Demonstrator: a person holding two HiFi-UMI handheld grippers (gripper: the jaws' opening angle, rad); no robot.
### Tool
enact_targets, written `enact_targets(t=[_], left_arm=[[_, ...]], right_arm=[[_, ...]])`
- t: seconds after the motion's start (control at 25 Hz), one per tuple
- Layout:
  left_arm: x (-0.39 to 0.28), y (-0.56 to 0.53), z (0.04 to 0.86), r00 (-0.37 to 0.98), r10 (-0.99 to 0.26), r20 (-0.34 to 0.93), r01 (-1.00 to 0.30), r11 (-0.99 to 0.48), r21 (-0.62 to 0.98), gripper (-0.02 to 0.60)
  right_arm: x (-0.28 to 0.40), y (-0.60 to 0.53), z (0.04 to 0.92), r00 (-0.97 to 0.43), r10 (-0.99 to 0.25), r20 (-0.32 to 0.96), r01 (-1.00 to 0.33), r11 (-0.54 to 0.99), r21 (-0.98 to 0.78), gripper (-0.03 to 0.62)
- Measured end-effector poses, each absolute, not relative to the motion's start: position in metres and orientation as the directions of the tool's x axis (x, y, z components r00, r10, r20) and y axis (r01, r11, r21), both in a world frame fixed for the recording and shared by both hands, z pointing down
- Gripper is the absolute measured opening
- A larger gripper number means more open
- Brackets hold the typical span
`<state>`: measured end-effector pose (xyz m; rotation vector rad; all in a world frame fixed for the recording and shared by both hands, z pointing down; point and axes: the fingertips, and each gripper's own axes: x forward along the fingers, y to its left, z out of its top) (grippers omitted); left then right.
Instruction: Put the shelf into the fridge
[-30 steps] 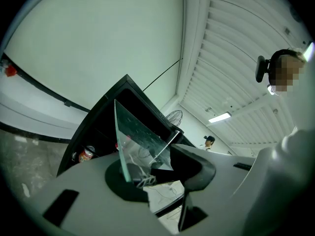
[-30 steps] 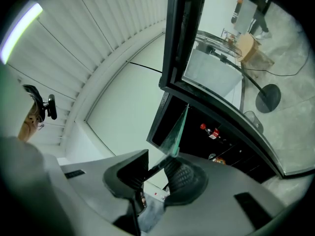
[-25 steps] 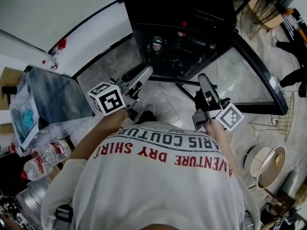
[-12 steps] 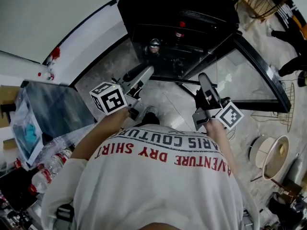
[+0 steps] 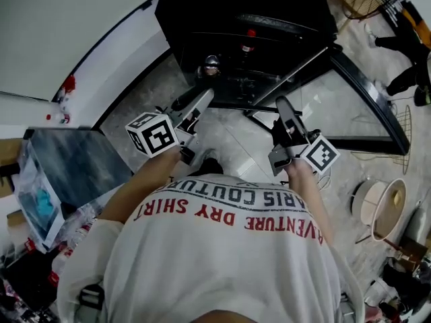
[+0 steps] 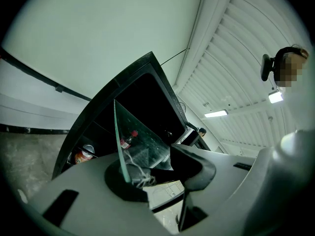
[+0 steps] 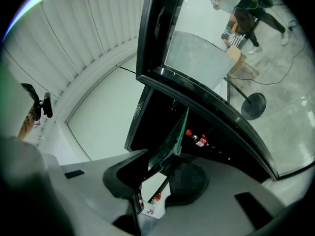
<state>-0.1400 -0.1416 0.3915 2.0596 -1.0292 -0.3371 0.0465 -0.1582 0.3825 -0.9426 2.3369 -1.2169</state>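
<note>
The left gripper (image 6: pixel 155 173) is clamped on the left edge of the glass shelf (image 6: pixel 142 151), and the right gripper (image 7: pixel 157 176) grasps its right edge, so the clear pane spans between the 2 tools. The shelf is held just in front of the black fridge (image 5: pixel 242 12), its far edge pointing at the dark interior. The glass door (image 5: pixel 337 106) stands open at the right. Inside sit a red-capped bottle (image 6: pixel 129 137) and a can (image 6: pixel 86 154).
</note>
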Motion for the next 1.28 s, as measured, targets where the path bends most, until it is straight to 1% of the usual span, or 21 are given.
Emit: enact_targets(t=[0.52,1.04,1.16,1.28], left_arm=[[-0.137,-0.172,0.410,0.676,-0.727,0.119,-0.547,-0.386,0.743,0.163],[-0.142,-0.191,0.420,0.695,-0.708,0.128,-0.559,-0.421,0.714,0.169],[-0.141,-0.193,0.421,0.702,-0.702,0.123,-0.562,-0.439,0.701,0.176],[-0.138,-0.194,0.421,0.719,-0.684,0.122,-0.567,-0.476,0.672,0.198]], right_arm=[[0.051,-0.183,0.403,-0.671,-0.741,0.010,-0.419,0.368,-0.830,0.104],[0.046,-0.202,0.414,-0.654,-0.756,0.003,-0.421,0.361,-0.832,0.101],[0.046,-0.205,0.417,-0.651,-0.759,0.007,-0.423,0.355,-0.834,0.100],[0.048,-0.209,0.419,-0.640,-0.768,0.010,-0.433,0.349,-0.831,0.100]])
